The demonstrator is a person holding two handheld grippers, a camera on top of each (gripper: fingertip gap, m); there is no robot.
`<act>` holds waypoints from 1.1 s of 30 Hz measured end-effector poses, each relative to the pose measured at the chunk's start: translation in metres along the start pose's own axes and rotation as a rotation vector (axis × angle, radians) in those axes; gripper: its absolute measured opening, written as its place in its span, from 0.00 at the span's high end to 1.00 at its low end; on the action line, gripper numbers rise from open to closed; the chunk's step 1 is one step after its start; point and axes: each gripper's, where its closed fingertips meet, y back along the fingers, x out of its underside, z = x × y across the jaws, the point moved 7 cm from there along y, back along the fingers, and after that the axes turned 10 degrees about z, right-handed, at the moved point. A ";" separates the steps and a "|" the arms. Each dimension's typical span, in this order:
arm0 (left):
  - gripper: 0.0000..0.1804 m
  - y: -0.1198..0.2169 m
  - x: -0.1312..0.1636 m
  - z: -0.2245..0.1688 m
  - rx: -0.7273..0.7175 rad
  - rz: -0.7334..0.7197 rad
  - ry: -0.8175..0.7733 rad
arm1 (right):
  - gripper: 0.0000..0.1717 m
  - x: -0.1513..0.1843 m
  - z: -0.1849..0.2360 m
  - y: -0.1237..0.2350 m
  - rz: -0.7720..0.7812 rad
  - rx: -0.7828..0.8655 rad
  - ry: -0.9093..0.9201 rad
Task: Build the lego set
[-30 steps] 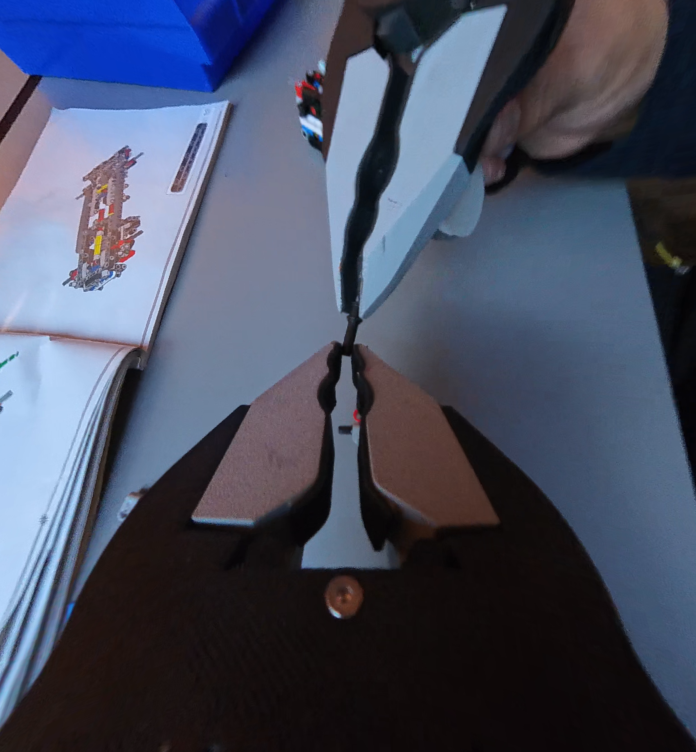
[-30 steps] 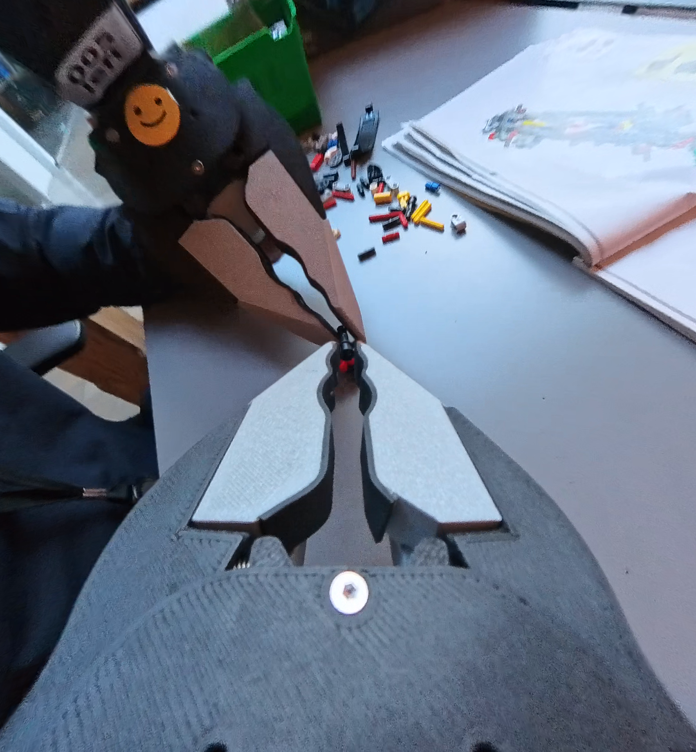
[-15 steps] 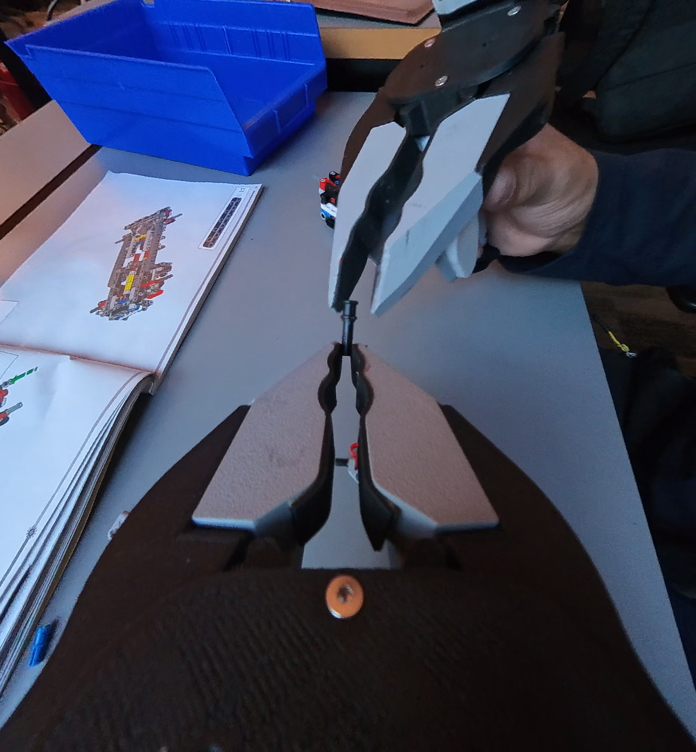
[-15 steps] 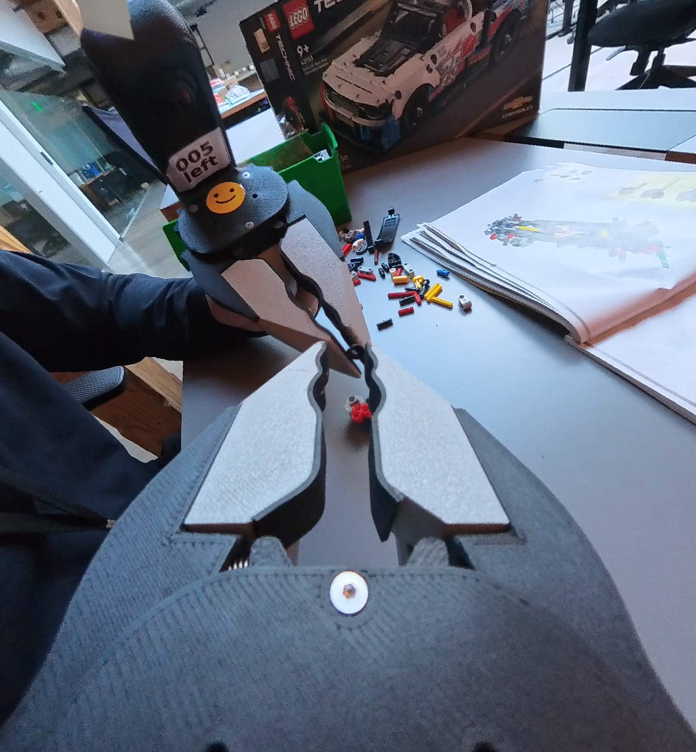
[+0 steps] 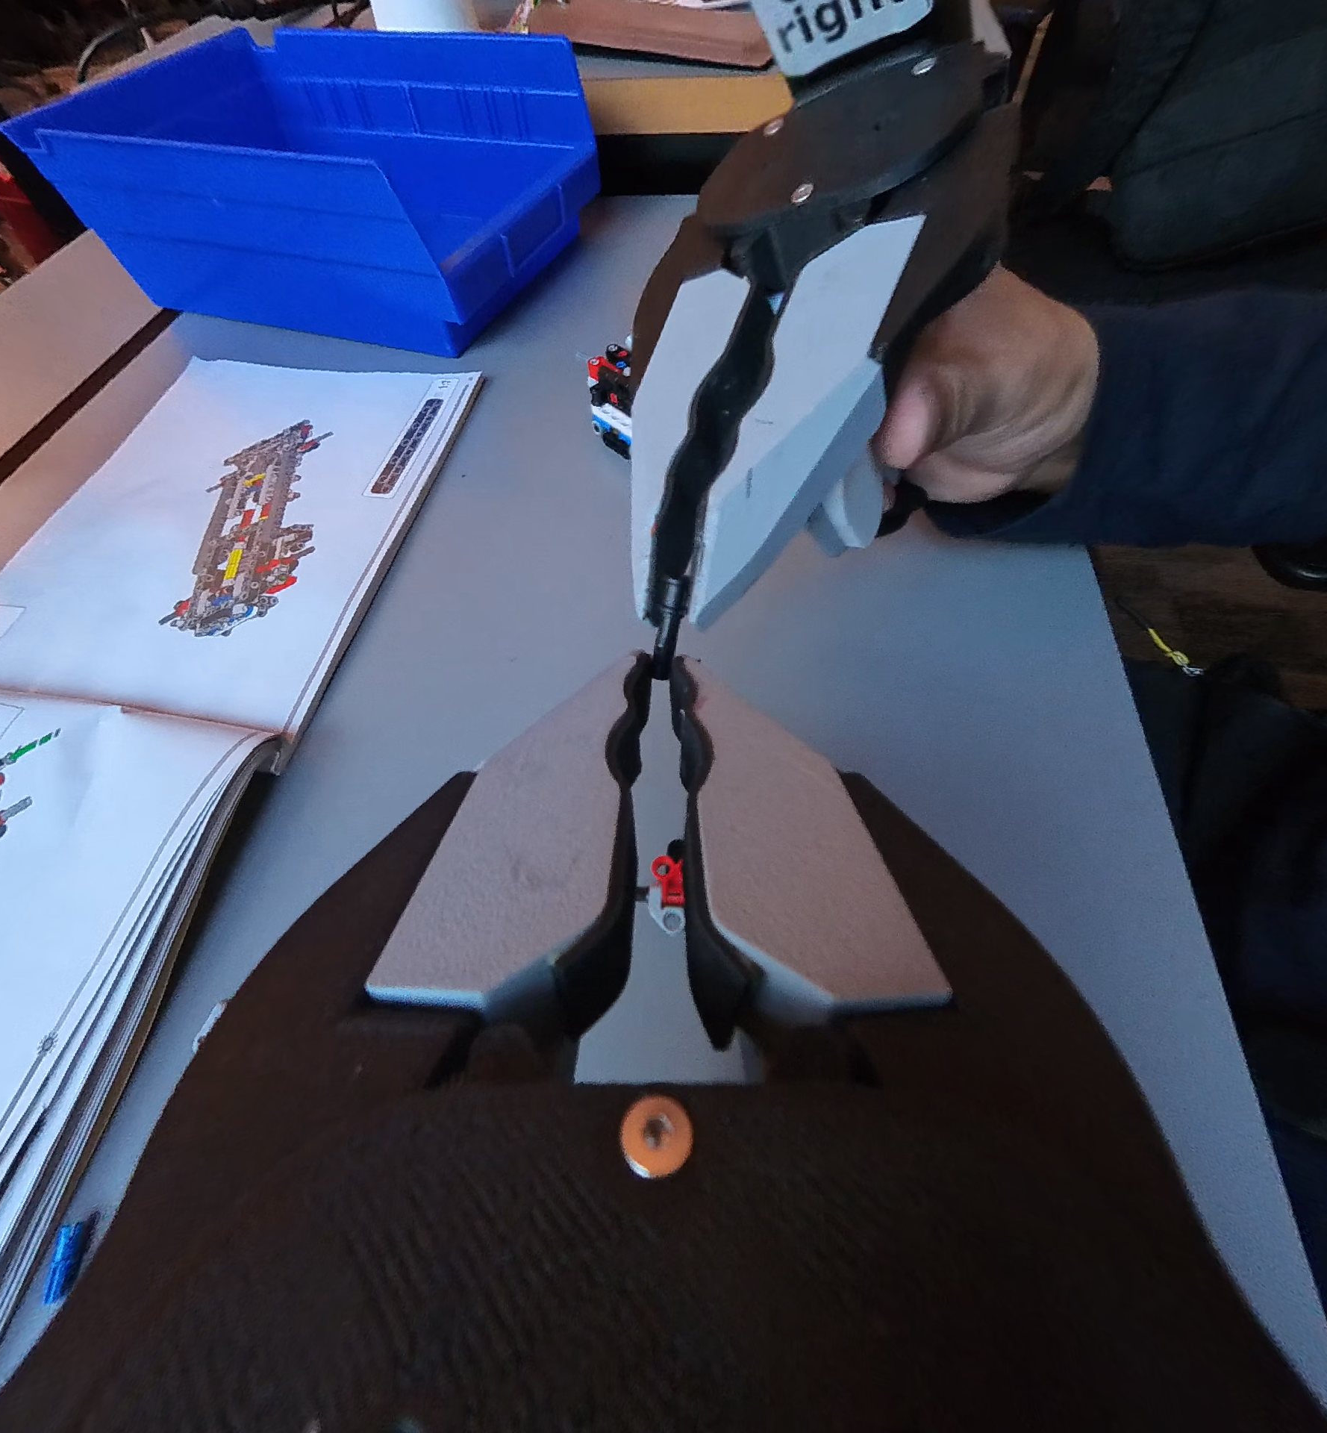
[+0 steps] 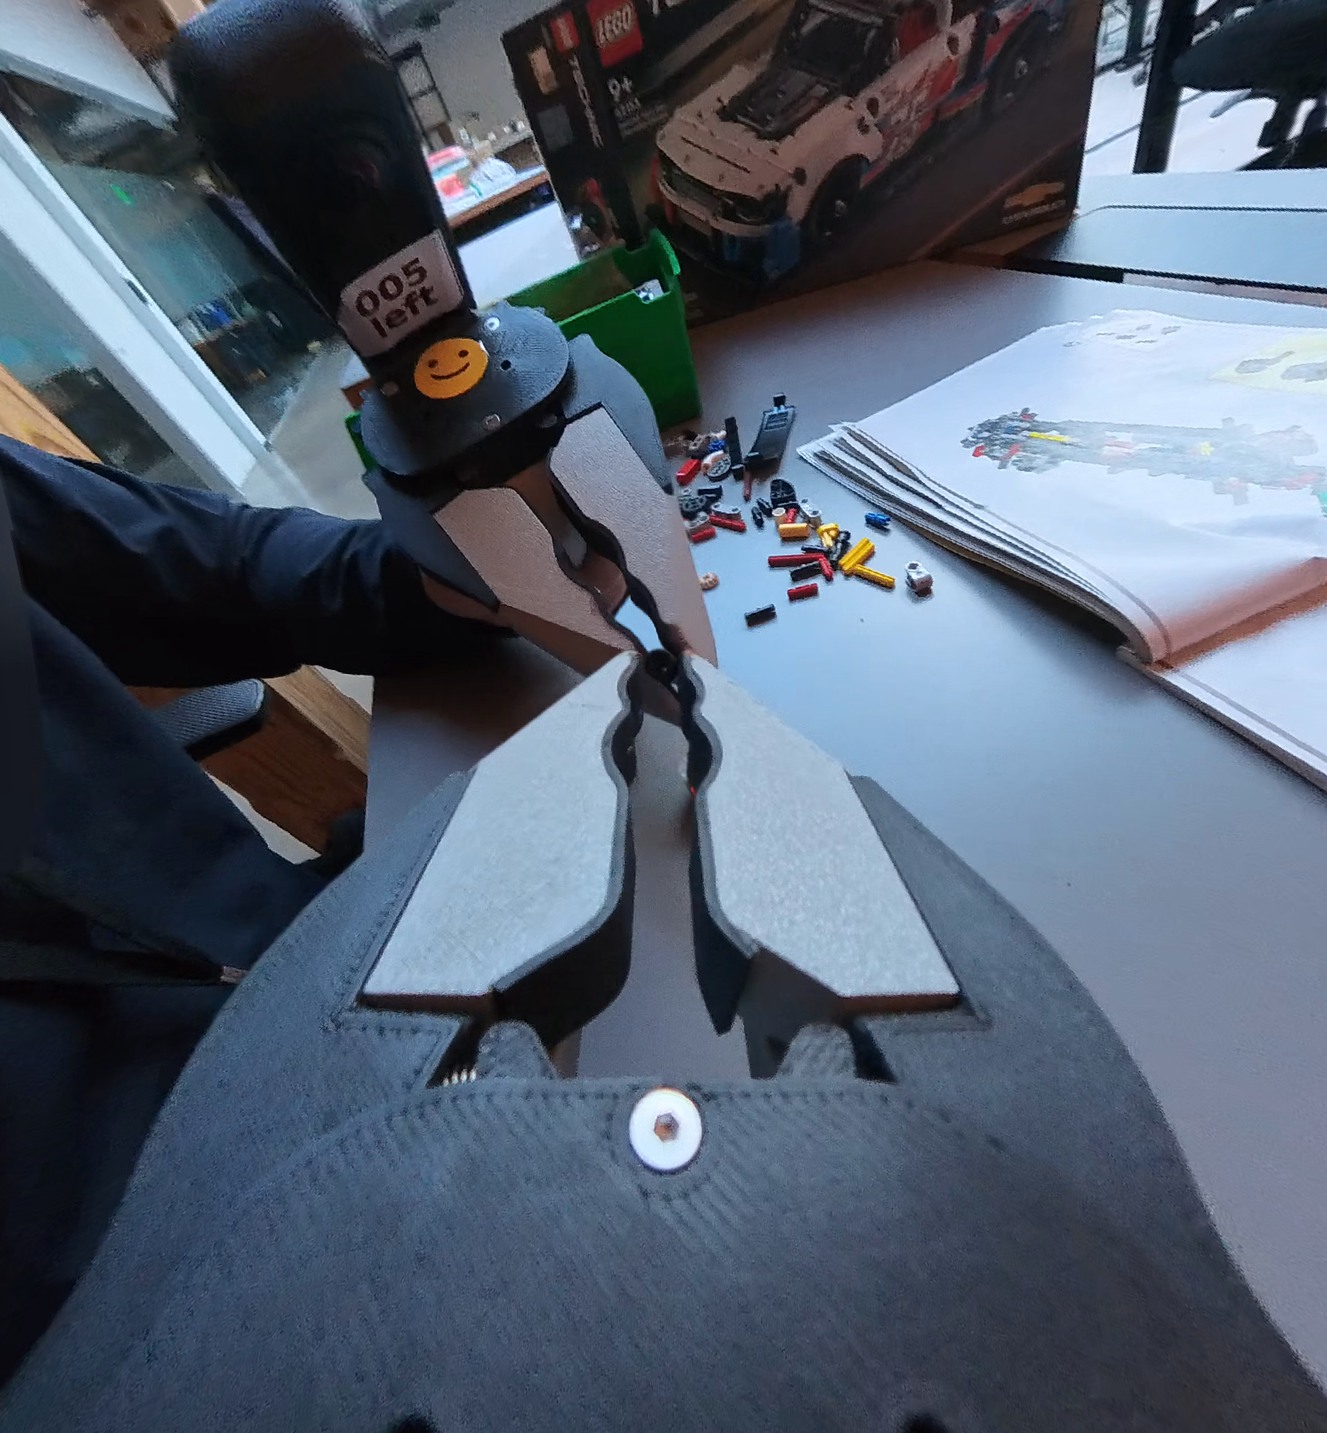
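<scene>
My left gripper point(image 5: 659, 668), with brown pads, is shut on the near end of a small black pin point(image 5: 666, 632) and holds it above the grey table point(image 5: 955, 775). My right gripper point(image 6: 659, 667), with grey pads, meets it tip to tip and is shut on the pin's thicker far end point(image 6: 657, 665). It also shows in the left wrist view point(image 5: 672, 612), coming down from above. The left gripper shows in the right wrist view point(image 6: 668, 647). A small red and grey piece point(image 5: 668, 884) lies on the table under my left fingers.
An open instruction booklet point(image 5: 218, 504) lies at the left, with a blue bin point(image 5: 296, 194) behind it. A small built assembly point(image 5: 610, 388) stands on the table. Loose pieces point(image 6: 800, 535), a green bin point(image 6: 606, 333) and a boxed car set point(image 6: 800, 132) lie beyond. My two grippers' fingertips are within a few centimetres of each other.
My right gripper opened and the red piece dropped from it to the table. It has since closed again, now on the far end of the black pin. My left gripper kept its hold.
</scene>
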 end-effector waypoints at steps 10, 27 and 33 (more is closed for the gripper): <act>0.99 0.002 -0.004 -0.004 0.021 -0.033 -0.019 | 0.97 -0.001 0.010 -0.003 -0.079 0.018 0.165; 0.99 -0.009 0.008 0.002 0.003 0.085 -0.017 | 0.98 0.009 -0.002 0.000 0.038 0.120 0.202; 0.77 -0.005 0.028 0.012 0.096 0.266 -0.015 | 0.99 0.014 -0.006 0.002 0.140 0.114 0.167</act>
